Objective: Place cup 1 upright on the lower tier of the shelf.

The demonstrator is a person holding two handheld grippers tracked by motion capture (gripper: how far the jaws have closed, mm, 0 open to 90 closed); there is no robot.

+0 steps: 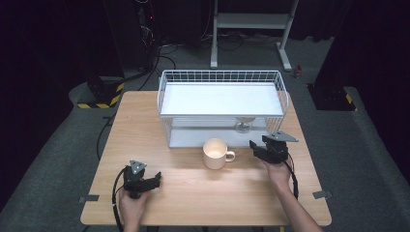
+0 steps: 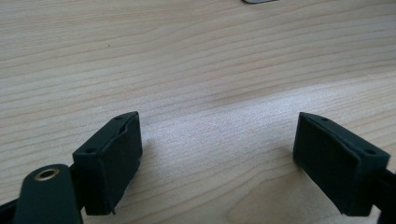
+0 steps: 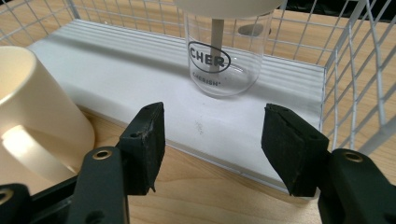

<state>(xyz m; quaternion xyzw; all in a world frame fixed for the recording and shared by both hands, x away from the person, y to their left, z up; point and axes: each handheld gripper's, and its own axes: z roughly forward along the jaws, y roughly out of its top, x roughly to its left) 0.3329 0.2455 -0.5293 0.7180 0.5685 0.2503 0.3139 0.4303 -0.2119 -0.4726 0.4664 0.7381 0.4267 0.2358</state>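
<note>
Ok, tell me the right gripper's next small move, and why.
Probably ease the right gripper forward into the rack's lower shelf toward the clear glass. Its jaws stand open with nothing between them, the glass stands upright straight ahead, and the cream mug sits off to one side, clear of that path.

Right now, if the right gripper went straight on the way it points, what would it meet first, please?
Probably the clear glass on the rack's lower shelf. The right gripper is open and aimed at it; the mug sits off to one side.
</note>
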